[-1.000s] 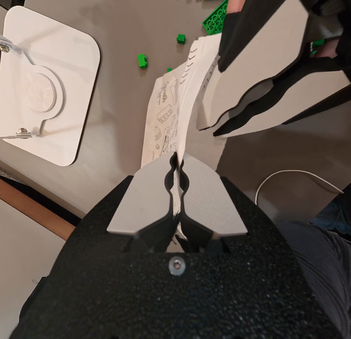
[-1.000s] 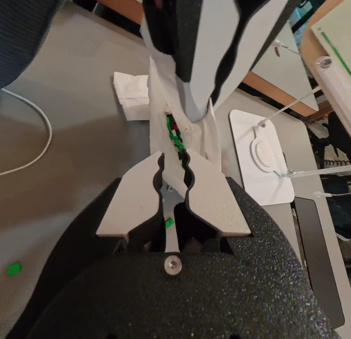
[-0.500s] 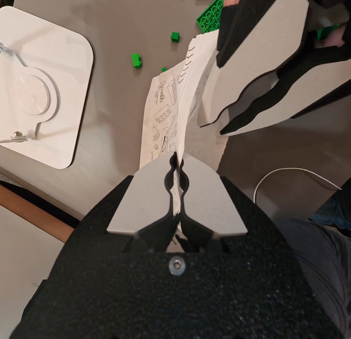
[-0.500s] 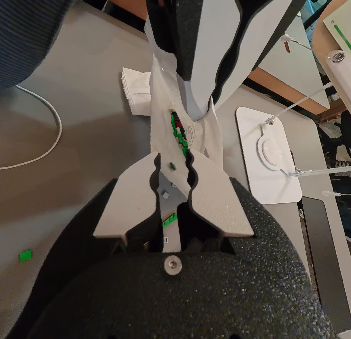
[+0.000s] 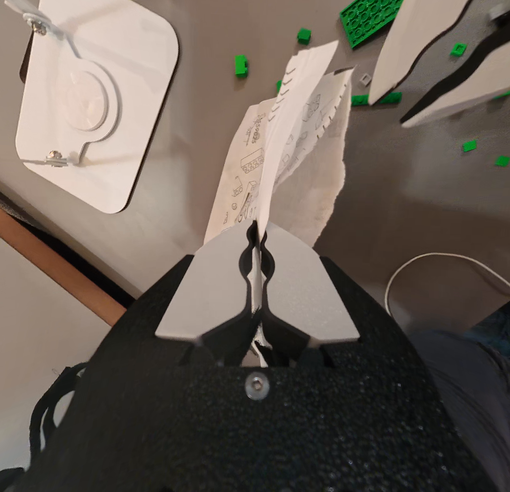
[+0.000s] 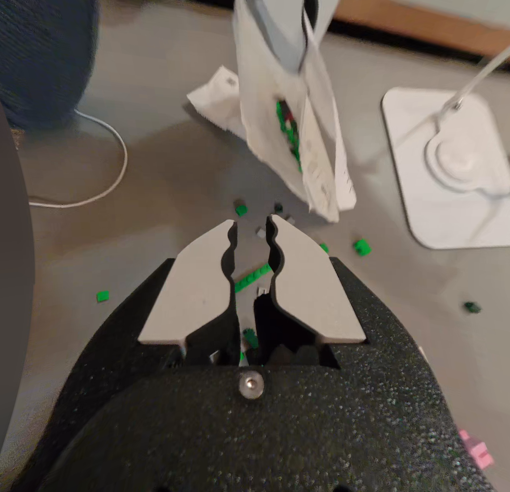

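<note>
Pinched tight in the left gripper is a torn white paper bag, held up over the grey table; green bricks show inside it through the rip. Nothing is gripped by the right gripper, jaws parted narrowly above scattered green bricks. A green plate and white stand base are seen nearby.

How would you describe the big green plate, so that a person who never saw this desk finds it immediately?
Start in the left wrist view at the white paper bag that the left gripper holds shut. Follow the bag to its far end; beyond it, on the grey desk, lies the green studded plate. It is broad and flat with many rows of studs, while the green pieces nearby are tiny single bricks.
</note>
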Motion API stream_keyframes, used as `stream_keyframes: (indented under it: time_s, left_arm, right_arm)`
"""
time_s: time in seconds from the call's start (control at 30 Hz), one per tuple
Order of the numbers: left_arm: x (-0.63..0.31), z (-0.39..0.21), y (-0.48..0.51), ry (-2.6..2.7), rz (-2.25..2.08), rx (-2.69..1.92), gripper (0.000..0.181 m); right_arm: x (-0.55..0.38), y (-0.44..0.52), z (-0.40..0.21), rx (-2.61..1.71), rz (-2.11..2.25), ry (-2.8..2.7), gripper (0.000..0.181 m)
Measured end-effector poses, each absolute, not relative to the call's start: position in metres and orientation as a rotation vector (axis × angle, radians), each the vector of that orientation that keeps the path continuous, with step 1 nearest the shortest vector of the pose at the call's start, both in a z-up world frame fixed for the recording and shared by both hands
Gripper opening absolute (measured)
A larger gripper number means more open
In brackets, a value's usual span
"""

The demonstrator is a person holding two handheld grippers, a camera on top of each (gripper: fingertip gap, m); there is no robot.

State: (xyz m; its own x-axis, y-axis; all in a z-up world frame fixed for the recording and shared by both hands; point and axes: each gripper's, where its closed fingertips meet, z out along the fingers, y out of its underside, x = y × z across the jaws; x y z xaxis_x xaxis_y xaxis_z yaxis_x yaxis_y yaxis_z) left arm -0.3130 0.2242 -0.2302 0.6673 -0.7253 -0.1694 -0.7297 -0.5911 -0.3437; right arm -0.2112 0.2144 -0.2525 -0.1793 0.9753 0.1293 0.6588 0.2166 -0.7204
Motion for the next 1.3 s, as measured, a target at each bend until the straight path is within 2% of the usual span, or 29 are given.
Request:
stream_keyframes:
  time_s: [0.3, 0.57, 0.97, 1.3]
  left_arm:
    - [-0.318, -0.230, 0.224, 1.124, 0.009, -2.503, 0.000]
    - [-0.315, -0.231, 0.223, 1.144, -0.027, -2.491, 0.000]
    - [-0.316, -0.231, 0.222, 1.138, -0.042, -2.493, 0.000]
    - [-0.316, -0.231, 0.221, 1.133, -0.054, -2.497, 0.000]
  right_arm:
    - [-0.218, 0.237, -0.320, -1.641, 0.623, -1.971, 0.012]
    - [-0.219, 0.237, -0.329, -1.684, 0.662, -1.964, 0.017]
    - [-0.225, 0.239, -0.332, -1.705, 0.676, -1.919, 0.039]
    - [-0.230, 0.247, -0.328, -1.695, 0.653, -1.853, 0.040]
